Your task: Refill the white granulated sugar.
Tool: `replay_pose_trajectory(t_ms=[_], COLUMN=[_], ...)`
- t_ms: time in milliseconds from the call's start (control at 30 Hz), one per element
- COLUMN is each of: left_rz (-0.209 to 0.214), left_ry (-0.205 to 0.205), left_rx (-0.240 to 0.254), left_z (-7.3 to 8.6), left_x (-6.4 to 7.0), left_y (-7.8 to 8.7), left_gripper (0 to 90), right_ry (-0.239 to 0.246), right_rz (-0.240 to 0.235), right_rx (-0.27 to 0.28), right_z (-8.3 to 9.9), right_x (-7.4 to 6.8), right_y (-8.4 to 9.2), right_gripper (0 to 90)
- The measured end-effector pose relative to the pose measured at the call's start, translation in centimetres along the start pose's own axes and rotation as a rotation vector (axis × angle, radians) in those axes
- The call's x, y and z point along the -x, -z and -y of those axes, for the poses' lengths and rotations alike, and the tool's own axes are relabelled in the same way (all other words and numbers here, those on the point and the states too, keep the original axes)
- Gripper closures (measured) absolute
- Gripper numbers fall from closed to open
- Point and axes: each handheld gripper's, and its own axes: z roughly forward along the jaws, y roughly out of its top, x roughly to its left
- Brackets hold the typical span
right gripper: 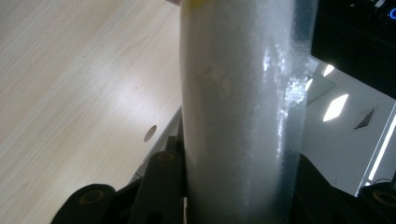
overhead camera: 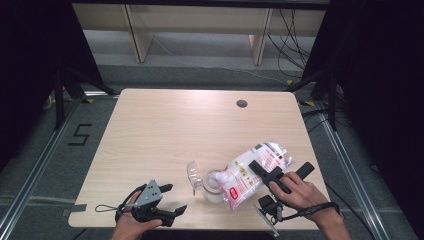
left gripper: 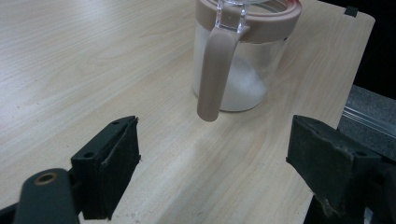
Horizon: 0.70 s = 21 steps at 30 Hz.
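Left gripper [overhead camera: 169, 201]: jaws stand wide apart with nothing between them, resting low over the table [overhead camera: 150, 130]. Ahead of these jaws, slightly toward the right-hand one, stands the clear jar [left gripper: 243, 60], apart from both pads. It has a brownish collar and a matching handle [left gripper: 214, 74] that hangs toward the gripper, with a little white powder at the bottom.

Right gripper [overhead camera: 272, 175]: jaws are drawn in narrow and clamp a clear plastic bag of white granules [overhead camera: 252, 172] between the pads. The bag is tilted, its lower end over the jar's mouth and its upper end rising past the jaws away from the person.

Handling, as judged: the bag looks soft, slack and fairly heavy, and its film is probably slippery. A grip across the filled middle should hold better than one on loose film. The jar seems rigid and light and could slide or tip if nudged; its handle or collar offers the surest hold.

Hard to make out: the bag's opening is hidden behind its own bulk, so whether granules are flowing cannot be told. The jar's flipped lid [overhead camera: 192, 172] shows only as a faint clear flap. In the right gripper view the bag covers the pads.
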Motion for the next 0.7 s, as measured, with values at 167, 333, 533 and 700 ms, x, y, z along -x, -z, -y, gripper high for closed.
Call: replay_pose_trajectory(t_ms=[167, 333, 533, 700], left_rz=[-0.001, 0.000, -0.001, -0.001], left_ry=[0.000, 0.000, -0.001, -0.001], left_rx=[0.000, 0.001, 0.000, 0.001], left_z=[-0.02, -0.01, -0.01, -0.01], left_x=[-0.02, 0.01, -0.01, 0.00], left_y=[0.03, 0.00, 0.01, 0.01], left_gripper=[16.3, 16.3, 16.3, 16.3], right_ry=[0.009, 0.009, 0.002, 0.007], right_rz=[0.000, -0.002, -0.003, -0.004], right_rx=[-0.001, -0.001, 0.003, 0.003], right_z=[0.05, 0.06, 0.01, 0.00], right_x=[0.06, 0.06, 0.01, 0.05], right_y=[0.02, 0.02, -0.01, -0.01], right_gripper=[73.0, 73.0, 73.1, 73.1])
